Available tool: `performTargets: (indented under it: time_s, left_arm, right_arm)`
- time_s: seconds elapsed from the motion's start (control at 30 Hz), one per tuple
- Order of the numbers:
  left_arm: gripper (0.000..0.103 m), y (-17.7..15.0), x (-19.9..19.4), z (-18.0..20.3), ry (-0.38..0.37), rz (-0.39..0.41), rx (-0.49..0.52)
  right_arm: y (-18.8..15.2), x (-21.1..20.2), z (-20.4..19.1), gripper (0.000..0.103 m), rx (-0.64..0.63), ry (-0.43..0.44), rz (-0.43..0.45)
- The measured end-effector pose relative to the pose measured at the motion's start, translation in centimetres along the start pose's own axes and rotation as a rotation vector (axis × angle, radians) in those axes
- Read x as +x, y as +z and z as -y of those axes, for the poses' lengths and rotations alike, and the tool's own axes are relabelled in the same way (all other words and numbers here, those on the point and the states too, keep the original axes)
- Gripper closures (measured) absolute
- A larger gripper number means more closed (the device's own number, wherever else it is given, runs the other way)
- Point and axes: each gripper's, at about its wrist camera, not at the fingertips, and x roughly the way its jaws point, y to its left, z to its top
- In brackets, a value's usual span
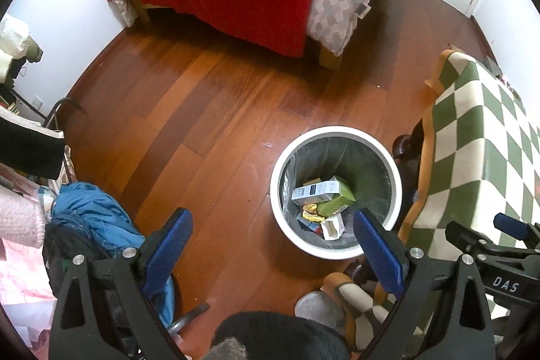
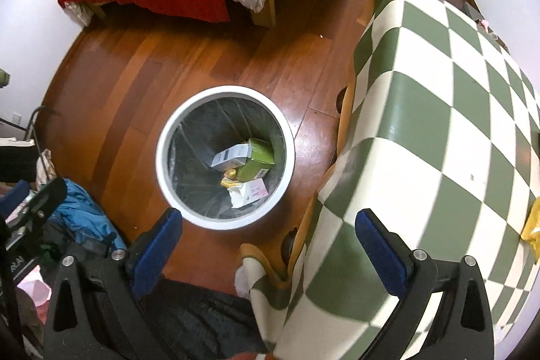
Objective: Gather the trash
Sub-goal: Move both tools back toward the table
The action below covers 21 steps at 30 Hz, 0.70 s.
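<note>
**Trash sitting in the bin**

While both grippers are hovering with jaws spread and gripping nothing, the trash [image 2: 243,167] is lying inside the white bin [image 2: 162,137], beyond the right gripper [image 2: 268,231] and left gripper [image 1: 273,233].

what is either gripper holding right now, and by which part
Nothing: the left gripper and right gripper are both open and empty above the floor by the trash bin.
</note>
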Motion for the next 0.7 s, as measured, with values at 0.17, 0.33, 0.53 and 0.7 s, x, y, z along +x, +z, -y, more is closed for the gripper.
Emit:
performTargets:
  time_s: [0.17, 0.33, 0.53, 0.7]
  left_arm:
    - [0.006, -1.1, -3.4, 0.0, -0.013, 0.036, -0.007]
    - [0.006, -2.0, -7.0, 0.3, -0.023, 0.063, -0.01]
    - [0.006, -3.1, -11.9, 1.4, -0.029, 0.112, -0.003]
    - [0.006, -3.8, -15.1, 2.7, 0.016, 0.133, 0.006]
  right_arm:
    - [-1.6, -4.3, 0.4, 0.0, -0.004, 0.02, 0.061]
    - [-3.8, -9.2, 1.1, 0.0, -0.006, 0.057, 0.127]
    - [-5.9, -14.5, 2.5, 0.0, 0.003, 0.118, 0.197]
    - [-7.7, -18.0, 5.0, 0.0, 0.064, 0.233, 0.227]
